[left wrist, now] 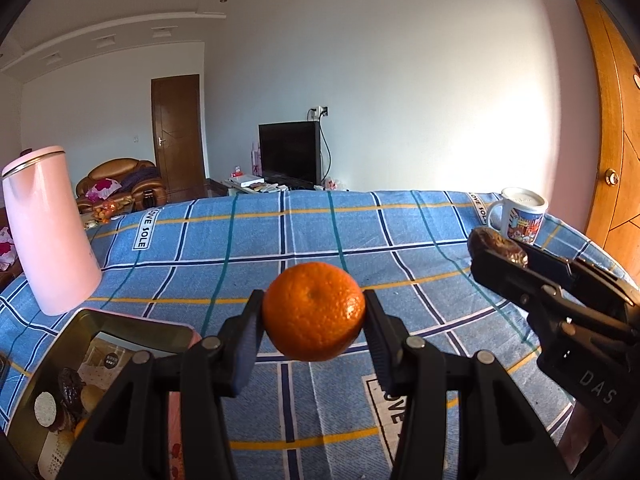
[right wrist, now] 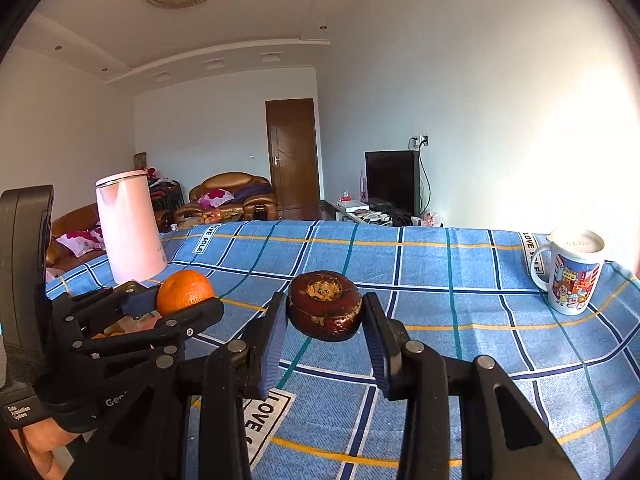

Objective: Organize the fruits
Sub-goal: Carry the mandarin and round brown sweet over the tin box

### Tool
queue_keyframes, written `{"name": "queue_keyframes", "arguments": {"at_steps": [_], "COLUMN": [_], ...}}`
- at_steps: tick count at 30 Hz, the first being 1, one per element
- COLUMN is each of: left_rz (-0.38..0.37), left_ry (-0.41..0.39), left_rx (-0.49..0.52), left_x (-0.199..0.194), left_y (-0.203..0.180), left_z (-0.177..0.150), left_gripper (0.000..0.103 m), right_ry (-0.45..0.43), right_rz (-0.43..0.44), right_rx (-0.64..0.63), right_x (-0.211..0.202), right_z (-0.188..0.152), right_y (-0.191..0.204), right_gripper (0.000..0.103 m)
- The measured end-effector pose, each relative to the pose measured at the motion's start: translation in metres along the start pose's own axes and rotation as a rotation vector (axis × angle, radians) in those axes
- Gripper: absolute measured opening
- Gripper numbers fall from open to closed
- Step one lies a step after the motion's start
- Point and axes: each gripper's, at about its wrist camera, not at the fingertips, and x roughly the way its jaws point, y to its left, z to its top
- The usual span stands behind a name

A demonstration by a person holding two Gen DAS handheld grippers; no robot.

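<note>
At the table's left edge sits a tin (left wrist: 80, 328) beside the pink kettle (left wrist: 48, 232). Your left gripper (left wrist: 314, 312) clamps the orange (left wrist: 314, 310) above the checked cloth (left wrist: 360, 224); your right gripper (right wrist: 325, 312) clamps a dark brown fruit (right wrist: 325, 306). A mug (right wrist: 572, 272) stands near the far right corner.

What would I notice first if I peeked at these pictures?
A bright orange pinched in the left gripper, held above the blue checked cloth. Beside it, the right gripper clamps a dark brown round fruit. A tall pink kettle stands at the left.
</note>
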Motion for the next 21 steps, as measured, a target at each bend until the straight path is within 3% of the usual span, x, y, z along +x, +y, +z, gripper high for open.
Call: {"name": "queue_keyframes", "arguments": {"at_steps": [9, 21], "left_rz": [0.009, -0.007], "left_ry": [-0.052, -0.053], "left_rx": [0.017, 0.010], "left_x": [-0.013, -0.023], "left_y": [-0.001, 0.003], "left_z": [-0.002, -0.007], "left_gripper": [0.050, 0.050], "right_ry": [-0.032, -0.039], "right_rz": [-0.002, -0.005], "right_rx": [-0.035, -0.039], "right_x": [-0.008, -0.020], "right_z": [-0.001, -0.004], "right_y": [0.007, 0.012], "right_gripper": [0.040, 0.040]}}
